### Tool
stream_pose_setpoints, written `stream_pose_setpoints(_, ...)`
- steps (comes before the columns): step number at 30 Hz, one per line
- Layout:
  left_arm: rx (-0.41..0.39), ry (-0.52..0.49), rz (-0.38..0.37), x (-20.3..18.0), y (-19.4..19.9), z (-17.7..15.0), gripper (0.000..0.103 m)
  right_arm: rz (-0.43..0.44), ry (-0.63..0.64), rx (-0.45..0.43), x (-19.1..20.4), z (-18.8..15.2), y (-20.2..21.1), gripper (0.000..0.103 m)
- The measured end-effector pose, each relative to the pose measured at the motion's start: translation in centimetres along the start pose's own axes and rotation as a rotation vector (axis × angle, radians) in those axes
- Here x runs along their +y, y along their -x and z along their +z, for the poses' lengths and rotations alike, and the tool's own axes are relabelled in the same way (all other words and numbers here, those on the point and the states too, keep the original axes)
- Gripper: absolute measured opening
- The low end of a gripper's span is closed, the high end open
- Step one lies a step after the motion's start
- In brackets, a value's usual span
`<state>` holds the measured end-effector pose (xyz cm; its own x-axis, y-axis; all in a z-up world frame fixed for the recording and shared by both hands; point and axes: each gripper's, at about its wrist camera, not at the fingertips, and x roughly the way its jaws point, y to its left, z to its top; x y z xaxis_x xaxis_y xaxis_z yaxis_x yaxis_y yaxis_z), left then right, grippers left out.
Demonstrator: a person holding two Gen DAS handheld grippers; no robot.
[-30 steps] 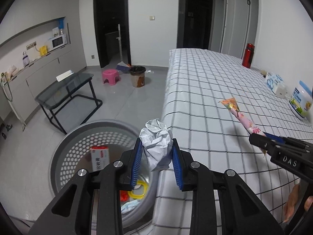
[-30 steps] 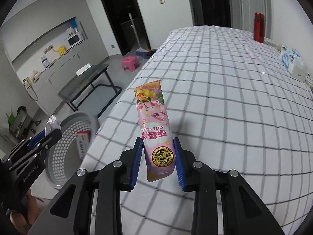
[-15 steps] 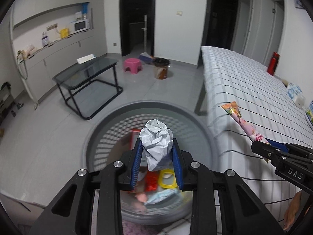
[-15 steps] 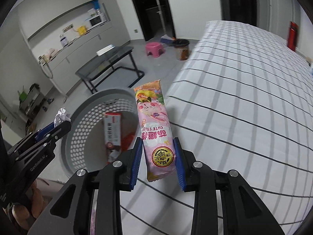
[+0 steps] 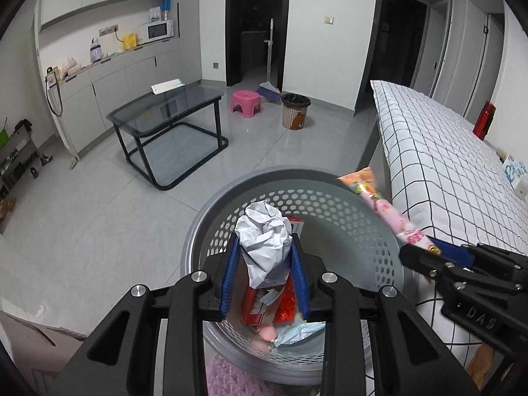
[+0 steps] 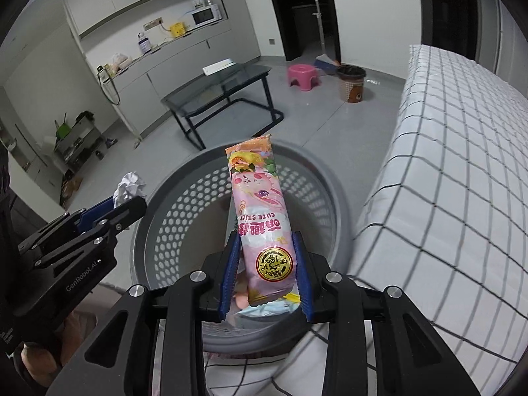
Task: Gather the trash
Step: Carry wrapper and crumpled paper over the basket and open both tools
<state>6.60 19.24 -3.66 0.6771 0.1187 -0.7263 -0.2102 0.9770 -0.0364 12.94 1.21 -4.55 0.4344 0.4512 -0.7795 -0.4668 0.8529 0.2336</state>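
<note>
My left gripper [image 5: 265, 274] is shut on a crumpled white paper ball [image 5: 264, 241] and holds it over the grey perforated basket [image 5: 369, 227]. My right gripper [image 6: 265, 277] is shut on a long pink snack wrapper [image 6: 260, 211], also over the basket [image 6: 171, 217]. Inside the basket lie a red box [image 5: 260, 307], a red wrapper and other scraps. The wrapper also shows in the left wrist view [image 5: 386, 211], and the paper ball in the right wrist view [image 6: 128, 188].
A bed with a checked sheet [image 5: 445, 165] stands right of the basket. A glass table [image 5: 165, 112], a pink stool [image 5: 246, 100] and a small bin [image 5: 295, 110] stand further off on the grey floor. A red bottle [image 5: 483, 125] stands on the bed.
Both grippers swung left off the bed and now hang over the basket, each still holding its piece of trash. The basket looks closer and more centred.
</note>
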Motion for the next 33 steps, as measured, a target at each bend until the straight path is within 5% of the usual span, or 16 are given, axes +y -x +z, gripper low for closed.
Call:
stream_pose_setpoints(21, 0.058, 0.013, 0.021, -0.4, -1.9, -0.6, 0.035, 0.026, 0.003, 0.017, -0.4, -0.9, -1.3, 0.031)
stream_pose_setpoints(26, 0.051, 0.020, 0.035, -0.2, -1.7, -0.6, 0.052, 0.028, 0.002, 0.007, -0.4, -1.0, -1.2, 0.032)
stream_pose_setpoints(30, 0.041, 0.025, 0.042, -0.1, -1.4, -0.6, 0.058, 0.032, -0.001, -0.009, -0.4, -1.1, -0.8, 0.058)
stream_pose_setpoints(33, 0.043, 0.024, 0.045, -0.1, -1.3, -0.6, 0.059, 0.030, -0.001, -0.015, -0.5, -1.2, -0.6, 0.058)
